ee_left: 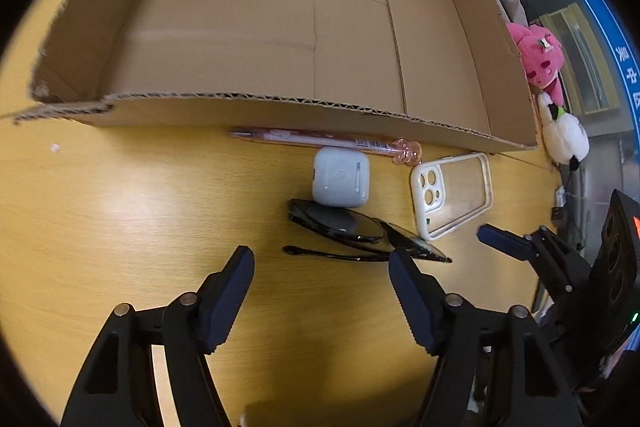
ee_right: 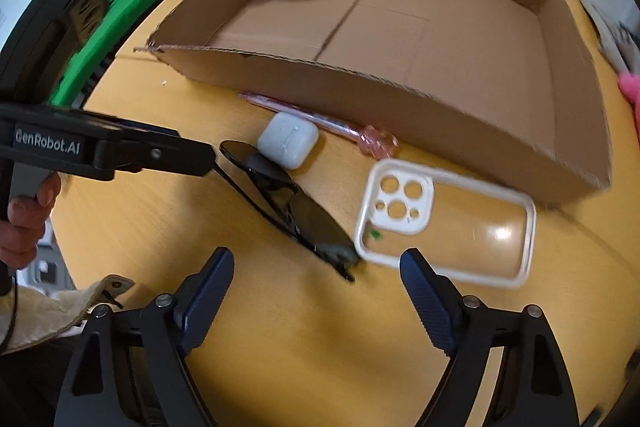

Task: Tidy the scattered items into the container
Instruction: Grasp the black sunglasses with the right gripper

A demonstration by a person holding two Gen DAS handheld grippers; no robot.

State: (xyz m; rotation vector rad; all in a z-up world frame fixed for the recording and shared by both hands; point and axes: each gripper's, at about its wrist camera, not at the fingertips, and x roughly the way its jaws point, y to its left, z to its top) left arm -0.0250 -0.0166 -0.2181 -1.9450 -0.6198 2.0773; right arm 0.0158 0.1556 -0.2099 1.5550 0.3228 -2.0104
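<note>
My left gripper [ee_left: 320, 279] hangs unclenched, sunglasses [ee_left: 360, 231] just ahead, earbud case [ee_left: 340, 177] and pen [ee_left: 320, 141] beyond, near the box [ee_left: 280, 103]. My right gripper [ee_right: 316, 279], also empty-jawed, faces the phone case [ee_right: 444, 223]; both converging could knock the sunglasses.

White lettering "GenRobot.AI" on the black body of the left gripper [ee_right: 208, 159], seen from the right wrist; Chinese characters on a blue sign [ee_left: 626, 67], too distorted to read
</note>
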